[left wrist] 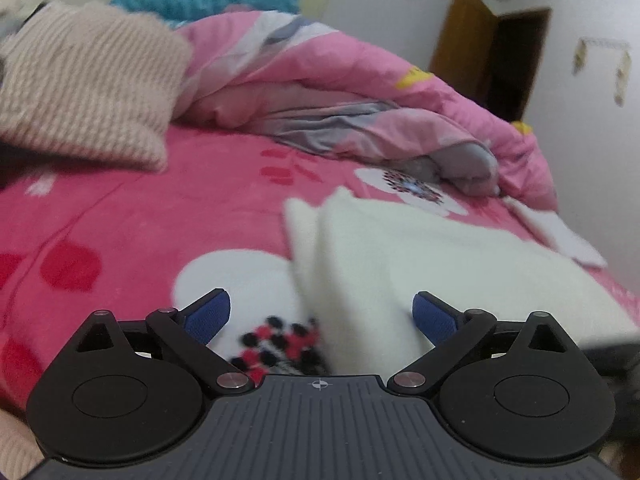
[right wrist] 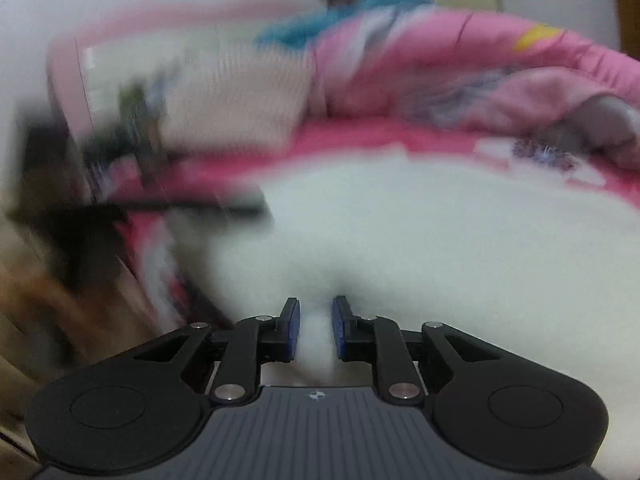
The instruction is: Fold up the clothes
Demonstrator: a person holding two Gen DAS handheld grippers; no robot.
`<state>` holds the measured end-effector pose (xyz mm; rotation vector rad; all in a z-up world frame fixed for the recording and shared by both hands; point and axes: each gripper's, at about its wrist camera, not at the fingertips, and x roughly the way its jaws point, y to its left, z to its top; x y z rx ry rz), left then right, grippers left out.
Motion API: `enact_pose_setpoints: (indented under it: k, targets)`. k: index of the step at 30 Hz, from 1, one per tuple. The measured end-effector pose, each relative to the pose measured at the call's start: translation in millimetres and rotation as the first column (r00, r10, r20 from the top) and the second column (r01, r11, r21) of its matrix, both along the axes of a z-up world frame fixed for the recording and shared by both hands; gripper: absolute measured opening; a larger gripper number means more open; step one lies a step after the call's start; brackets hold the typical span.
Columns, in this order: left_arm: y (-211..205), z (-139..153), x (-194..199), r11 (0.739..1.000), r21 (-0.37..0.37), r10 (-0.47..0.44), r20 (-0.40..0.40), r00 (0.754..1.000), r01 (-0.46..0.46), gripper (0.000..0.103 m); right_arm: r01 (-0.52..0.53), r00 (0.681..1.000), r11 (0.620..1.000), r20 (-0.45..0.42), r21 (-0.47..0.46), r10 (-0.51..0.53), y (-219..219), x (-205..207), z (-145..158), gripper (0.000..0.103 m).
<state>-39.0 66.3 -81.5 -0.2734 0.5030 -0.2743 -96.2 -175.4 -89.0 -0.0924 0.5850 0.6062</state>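
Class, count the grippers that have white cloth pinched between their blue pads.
1. The right gripper pinches a fold of the white garment. The left gripper stands open over the garment's edge, gripping nothing.

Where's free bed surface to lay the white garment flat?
Free: the pink sheet between the knitted pillow and white garment. Crowded: the far side, under the bunched quilt. Right hand-held gripper pinches the garment.

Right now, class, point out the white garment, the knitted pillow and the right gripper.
white garment (left wrist: 420, 252), left wrist view, its flat middle.
knitted pillow (left wrist: 88, 84), left wrist view, ribbed front.
right gripper (right wrist: 316, 330), right wrist view, between fingertips.
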Motion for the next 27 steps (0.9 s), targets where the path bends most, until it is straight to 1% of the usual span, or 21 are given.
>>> enact_pose_setpoints:
  k: [2,4,5,7,8,9,11,12,14,16,19,21,23,24,27]
  targets:
    - [12.6,-1.3,-0.9,0.999,-0.052,0.015,0.001,1.0,-0.015,0.099,0.006,1.0,1.0,-0.003,-0.007,-0.006,2.9,-2.1,9.0,0.018]
    - [25.1,-2.8,-2.5,0.994,-0.11,0.028,0.01,1.0,-0.027,0.099,0.009,1.0,1.0,-0.02,0.026,-0.009,3.9,-4.1,26.4,0.019]
    - [29.7,-3.4,-2.8,0.989,-0.142,0.031,0.017,0.999,-0.029,0.099,-0.018,1.0,0.999,0.009,0.047,0.018,6.5,-8.5,36.1,0.019]
    - [37.3,-6.1,-1.6,0.981,-0.193,0.04,0.017,0.999,-0.036,0.099,-0.079,0.994,0.995,0.083,0.053,0.075,17.7,-16.5,49.2,0.019]
    - [39.9,-7.2,-0.9,0.977,-0.207,0.046,0.014,0.999,-0.042,0.099,-0.108,0.989,0.993,0.109,0.038,0.103,25.6,-17.8,49.4,0.019]
    - [42.1,-8.1,-0.1,0.975,-0.218,0.053,0.011,0.999,-0.049,0.099,-0.125,0.986,0.992,0.11,0.015,0.123,33.7,-14.7,44.2,0.019]
    - [45.5,-8.4,-0.5,0.971,-0.232,0.067,0.018,0.998,-0.061,0.099,-0.137,0.989,0.988,0.055,-0.066,0.141,52.0,0.1,14.4,0.019]
    - [46.8,-8.0,-0.5,0.969,-0.238,0.073,0.023,0.997,-0.066,0.099,-0.138,0.989,0.987,0.047,-0.078,0.142,55.0,3.0,4.0,0.019]
    - [49.5,-7.3,-1.0,0.967,-0.245,0.086,0.034,0.996,-0.075,0.099,-0.14,0.988,0.987,0.056,-0.078,0.145,55.3,1.7,7.4,0.017]
    - [51.6,-8.1,-2.5,0.966,-0.244,0.095,0.043,0.995,-0.082,0.099,-0.133,0.989,0.987,0.049,-0.085,0.138,57.2,0.5,23.1,0.015]
    - [54.2,-11.6,-1.4,0.963,-0.255,0.099,0.03,0.995,-0.088,0.099,-0.166,0.978,0.985,0.118,-0.049,0.171,64.7,-3.5,35.3,0.014]
    - [56.0,-12.2,-2.1,0.962,-0.258,0.103,0.029,0.994,-0.092,0.099,-0.177,0.976,0.983,0.116,-0.051,0.182,73.6,3.6,25.3,0.014]
    - [57.4,-11.7,-3.3,0.961,-0.257,0.112,0.037,0.993,-0.099,0.099,-0.187,0.976,0.98,0.102,-0.071,0.193,82.2,11.6,5.6,0.014]
    - [57.8,-11.5,-3.8,0.962,-0.255,0.115,0.038,0.993,-0.102,0.099,-0.191,0.974,0.979,0.112,-0.071,0.198,82.5,13.4,3.3,0.014]
    - [59.4,-11.7,-5.4,0.962,-0.251,0.127,0.043,0.991,-0.112,0.099,-0.187,0.975,0.98,0.109,-0.066,0.194,83.5,12.7,19.6,0.012]
